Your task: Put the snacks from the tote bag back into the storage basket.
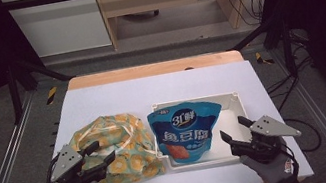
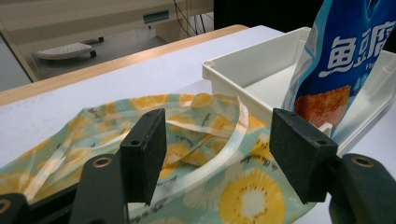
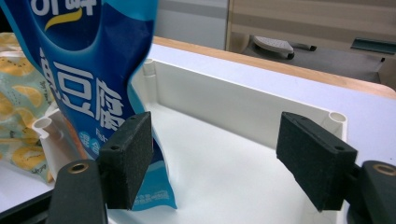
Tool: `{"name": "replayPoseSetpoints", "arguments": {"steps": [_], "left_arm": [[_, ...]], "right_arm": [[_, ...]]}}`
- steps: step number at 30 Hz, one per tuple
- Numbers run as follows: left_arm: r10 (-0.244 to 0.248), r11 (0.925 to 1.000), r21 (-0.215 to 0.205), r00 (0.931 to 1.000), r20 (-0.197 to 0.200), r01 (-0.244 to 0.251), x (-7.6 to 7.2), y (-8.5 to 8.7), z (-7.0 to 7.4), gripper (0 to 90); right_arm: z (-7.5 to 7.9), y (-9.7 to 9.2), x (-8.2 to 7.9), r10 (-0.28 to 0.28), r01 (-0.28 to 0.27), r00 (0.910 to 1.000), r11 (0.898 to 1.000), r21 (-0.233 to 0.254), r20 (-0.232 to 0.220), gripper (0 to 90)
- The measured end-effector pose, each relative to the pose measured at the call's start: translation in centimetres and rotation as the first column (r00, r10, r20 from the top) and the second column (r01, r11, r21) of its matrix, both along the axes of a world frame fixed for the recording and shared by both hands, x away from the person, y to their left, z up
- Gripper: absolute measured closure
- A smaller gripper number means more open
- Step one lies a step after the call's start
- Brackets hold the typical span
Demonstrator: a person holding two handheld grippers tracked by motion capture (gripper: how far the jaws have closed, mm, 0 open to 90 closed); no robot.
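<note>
Probably light, soft and slippery, the blue snack bag [image 1: 187,130] in the left part of the white tray [image 1: 235,132], best pinched at its near edge, beside the yellow-patterned cloth bag [image 1: 116,150], with left gripper [image 1: 95,156] and right gripper [image 1: 233,131] both with jaws apart, clamped on nothing.

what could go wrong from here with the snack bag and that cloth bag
1. The blue snack pouch lies partly in the white tray, its lower end over the near rim; a push from the open right gripper might tip or slide it out.
2. The open left gripper hovers over the floppy yellow-patterned cloth bag; closing could catch a loose fold or the handle strap rather than the opening.
</note>
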State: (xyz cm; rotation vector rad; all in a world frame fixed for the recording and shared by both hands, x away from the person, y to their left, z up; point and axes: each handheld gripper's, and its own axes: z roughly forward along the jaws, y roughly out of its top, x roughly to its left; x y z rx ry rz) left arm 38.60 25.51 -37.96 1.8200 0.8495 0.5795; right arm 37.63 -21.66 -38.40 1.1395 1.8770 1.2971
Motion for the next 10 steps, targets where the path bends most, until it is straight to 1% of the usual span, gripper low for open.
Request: {"name": "replayPoseSetpoints", "arguments": {"steps": [4, 7, 9, 10], "left_arm": [[0.018, 0.9998, 0.0, 0.9998, -0.012, -0.018, 0.0, 0.7, -0.6, 36.2], [0.032, 0.9994, -0.012, 0.9993, -0.019, -0.032, 0.1, 1.3, -0.7, 36.1], [0.035, 0.9994, -0.007, 0.9993, -0.016, -0.035, 0.1, 1.4, -0.8, 36.1], [0.037, 0.9993, -0.004, 0.9992, -0.017, -0.037, 0.1, 1.6, -0.8, 36.0]], "right_arm": [[-0.3, -0.3, 0.0, -0.012, 0.012, 0.9999, 1.0, 0.001, -0.012, 27.2], [-0.5, -0.5, 0.1, -0.017, 0.017, 0.9997, 1.0, -0.007, -0.017, 27.2], [-0.6, -0.5, 0.1, -0.021, 0.02, 0.9996, 1.0, -0.014, -0.02, 27.2], [-0.8, -0.5, 0.2, -0.024, 0.023, 0.9993, 1.0, -0.016, -0.029, 27.2]]}}
